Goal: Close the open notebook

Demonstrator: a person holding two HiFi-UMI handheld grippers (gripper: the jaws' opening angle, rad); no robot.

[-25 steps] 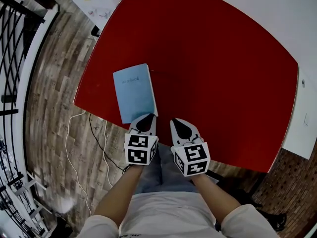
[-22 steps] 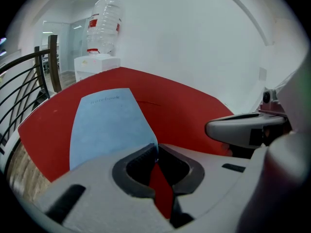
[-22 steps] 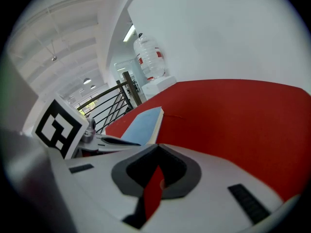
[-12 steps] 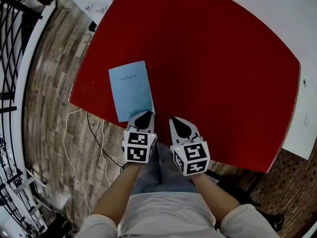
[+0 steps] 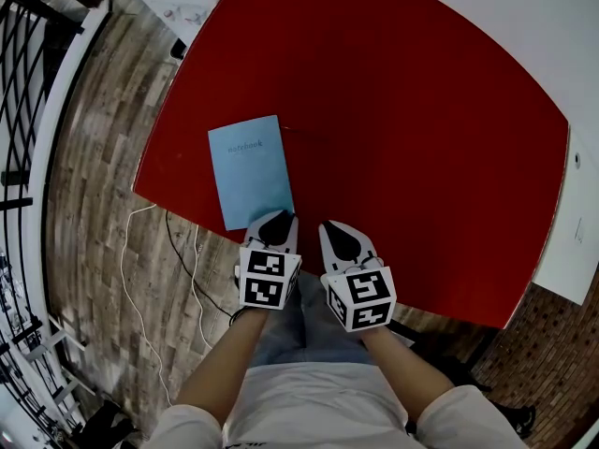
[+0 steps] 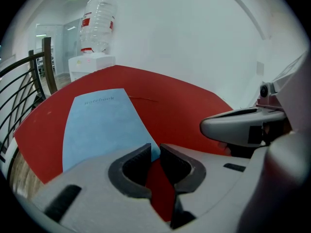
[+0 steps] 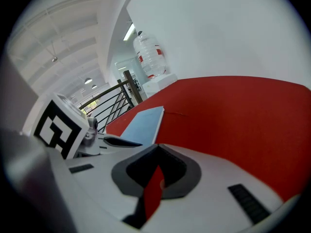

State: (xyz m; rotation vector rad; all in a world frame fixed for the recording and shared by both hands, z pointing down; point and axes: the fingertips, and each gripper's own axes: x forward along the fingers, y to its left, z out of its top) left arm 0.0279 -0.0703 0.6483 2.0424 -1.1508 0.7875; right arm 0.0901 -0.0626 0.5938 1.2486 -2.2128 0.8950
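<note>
Red bench fills most of the head view, and the pale blue notebook lies flat on it at left of centre, close to the bench's lower-left edge. Its cover faces up with a small printed title near the top. No pages are exposed, and a thin white page edge shows only along its right side. I judge the notebook already closed, so the task reads as done.

My left tongs sit just below the notebook's lower right corner. In the left gripper view they are drawn almost together, with a thin slit between the pads and nothing held in it. The notebook shows just beyond the tips, and I cannot tell whether they touch it.

My right tongs hover over the bench's lower edge, to the right of the left pair and clear of the notebook. The right gripper view shows them clenched tip to tip and empty, with the notebook lying off to the upper left.

A water bottle stands on a white dispenser past the far end of the bench, at upper left of the left gripper view.

Nothing further appears to be required beyond drawing both tongs away.
</note>
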